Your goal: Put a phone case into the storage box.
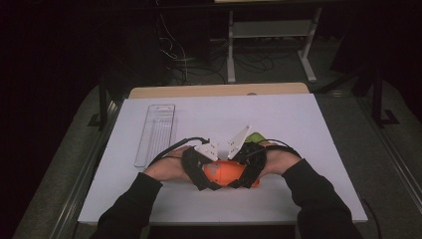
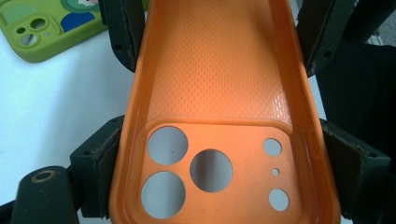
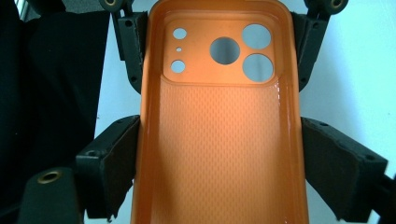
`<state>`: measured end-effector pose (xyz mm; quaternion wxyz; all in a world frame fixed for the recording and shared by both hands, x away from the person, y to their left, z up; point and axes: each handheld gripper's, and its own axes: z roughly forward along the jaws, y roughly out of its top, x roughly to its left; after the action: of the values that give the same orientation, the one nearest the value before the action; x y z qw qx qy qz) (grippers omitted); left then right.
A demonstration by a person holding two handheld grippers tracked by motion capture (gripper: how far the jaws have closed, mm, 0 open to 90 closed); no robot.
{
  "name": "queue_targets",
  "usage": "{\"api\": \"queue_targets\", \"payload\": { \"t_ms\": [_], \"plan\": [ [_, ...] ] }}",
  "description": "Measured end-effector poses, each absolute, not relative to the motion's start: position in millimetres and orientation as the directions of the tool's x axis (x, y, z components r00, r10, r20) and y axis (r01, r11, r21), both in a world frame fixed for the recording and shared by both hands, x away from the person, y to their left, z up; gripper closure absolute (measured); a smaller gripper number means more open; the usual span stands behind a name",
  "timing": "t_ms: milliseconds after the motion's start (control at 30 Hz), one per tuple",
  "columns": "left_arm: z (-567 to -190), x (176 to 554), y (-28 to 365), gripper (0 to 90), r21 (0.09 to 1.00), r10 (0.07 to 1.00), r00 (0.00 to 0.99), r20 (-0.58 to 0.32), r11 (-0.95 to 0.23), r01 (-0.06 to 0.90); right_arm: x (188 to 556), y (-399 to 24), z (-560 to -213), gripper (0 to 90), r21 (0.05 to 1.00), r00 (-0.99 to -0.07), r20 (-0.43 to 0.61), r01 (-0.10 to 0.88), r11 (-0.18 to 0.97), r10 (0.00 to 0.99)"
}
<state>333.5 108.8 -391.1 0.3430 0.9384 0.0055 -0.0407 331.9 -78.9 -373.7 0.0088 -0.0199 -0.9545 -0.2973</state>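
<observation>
1. The orange phone case sits low over the near middle of the table, held between both hands; its long axis runs left to right.
2. The left tongs clamp the camera-cutout end, their jaws pressed on the case's two long side walls; this end points to the person's left.
3. The right tongs clamp the plain end the same way, jaws narrow on the side walls, so both tongs face each other along the case.
4. The open inside of the case faces both gripper cameras.
5. A green phone case lies on the table just beyond, and a clear tray lies far left.
</observation>
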Motion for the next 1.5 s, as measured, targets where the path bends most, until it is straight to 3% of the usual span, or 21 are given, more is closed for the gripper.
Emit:
{"api": "queue_targets", "payload": {
  "t_ms": [433,567,667,733,1233,1267,1500],
  "plan": [
    [-390,336,111,15.6,0.646,-0.026,0.996,-0.089,-0.762,0.038,333,-79,-374,14.8,0.571,-0.999,0.035,0.048,0.82,0.034],
    [-389,338,114,15.7,0.639,0.013,0.996,-0.085,-0.766,0.064,334,-81,-374,11.9,0.594,-0.997,0.038,0.071,0.801,0.061],
    [-388,340,119,15.7,0.648,0.053,0.995,-0.08,-0.756,0.092,337,-88,-371,8.5,0.621,-0.994,0.036,0.103,0.777,0.102],
    [-387,340,121,15.7,0.653,0.065,0.994,-0.083,-0.75,0.104,339,-96,-367,8.2,0.634,-0.986,0.052,0.156,0.757,0.16],
    [-383,340,136,15.6,0.679,0.212,0.974,-0.08,-0.704,0.209,343,-126,-366,8.1,0.681,-0.933,0.049,0.292,0.671,0.357],
    [-383,340,137,15.6,0.674,0.217,0.973,-0.082,-0.706,0.215,340,-129,-366,8.1,0.681,-0.904,0.079,0.356,0.64,0.419],
    [-381,340,141,15.6,0.673,0.266,0.961,-0.078,-0.697,0.248,335,-133,-372,7.3,0.692,-0.859,0.113,0.429,0.581,0.5]
  ]
}}
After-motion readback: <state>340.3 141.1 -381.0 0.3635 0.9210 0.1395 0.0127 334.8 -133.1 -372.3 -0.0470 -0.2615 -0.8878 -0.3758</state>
